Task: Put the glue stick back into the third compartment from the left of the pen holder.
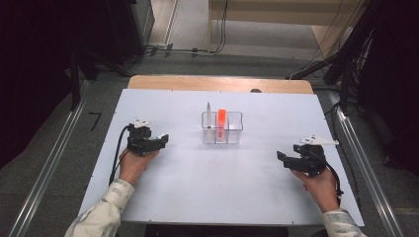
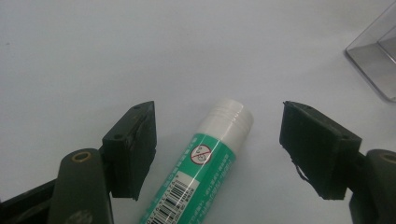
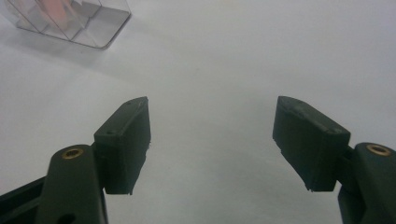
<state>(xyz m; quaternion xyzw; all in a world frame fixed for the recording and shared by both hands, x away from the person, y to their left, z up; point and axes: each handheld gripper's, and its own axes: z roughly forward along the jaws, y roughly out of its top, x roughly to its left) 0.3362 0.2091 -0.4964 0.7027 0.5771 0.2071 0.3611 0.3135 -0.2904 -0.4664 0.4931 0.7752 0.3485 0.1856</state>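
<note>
The left tongs stand wide around a green glue stick that lies flat on the white table, well to the left of the clear organizer box; the pads are not touching it, so the grasp seems not yet made. The right tongs stand wide and hold nothing, to the right of the box. An orange item and a pen already stand in the box, so lifting the stick and placing it there is probably what remains.

The white table is seen from above and behind, looking toward twelve o'clock. Each gripper view is set low and close over it; the clear organizer is shared, at two o'clock and eleven o'clock.
</note>
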